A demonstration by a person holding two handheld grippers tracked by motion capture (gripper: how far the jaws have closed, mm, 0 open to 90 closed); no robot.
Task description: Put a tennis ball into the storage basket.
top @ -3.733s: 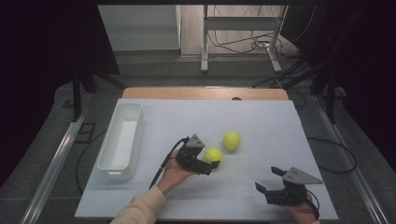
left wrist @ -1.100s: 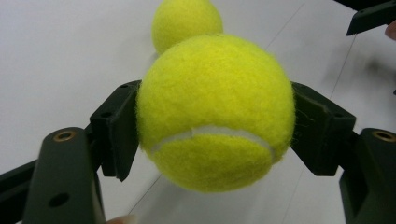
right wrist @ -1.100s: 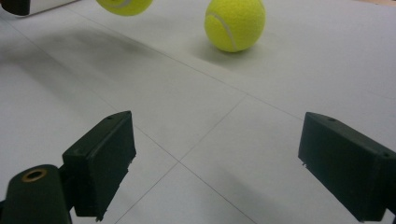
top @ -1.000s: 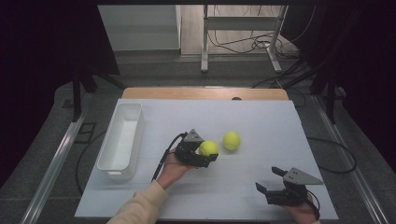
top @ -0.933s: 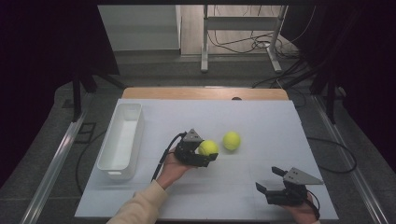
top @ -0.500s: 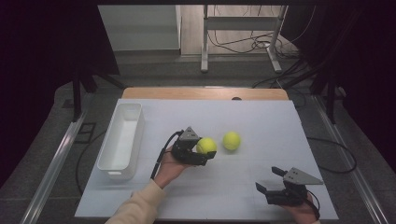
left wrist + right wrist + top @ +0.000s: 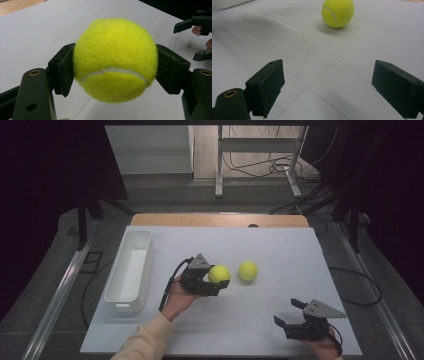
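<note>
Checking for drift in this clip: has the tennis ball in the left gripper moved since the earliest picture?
Yes. The held tennis ball now sits slightly higher in the high view, farther up the table and level with the loose tennis ball, clamped in the left gripper.

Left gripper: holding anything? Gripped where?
Yes. The left gripper is shut on a fuzzy yellow-green tennis ball, one black pad on each opposite side at its widest part. The right gripper is open, holding nothing.
</note>
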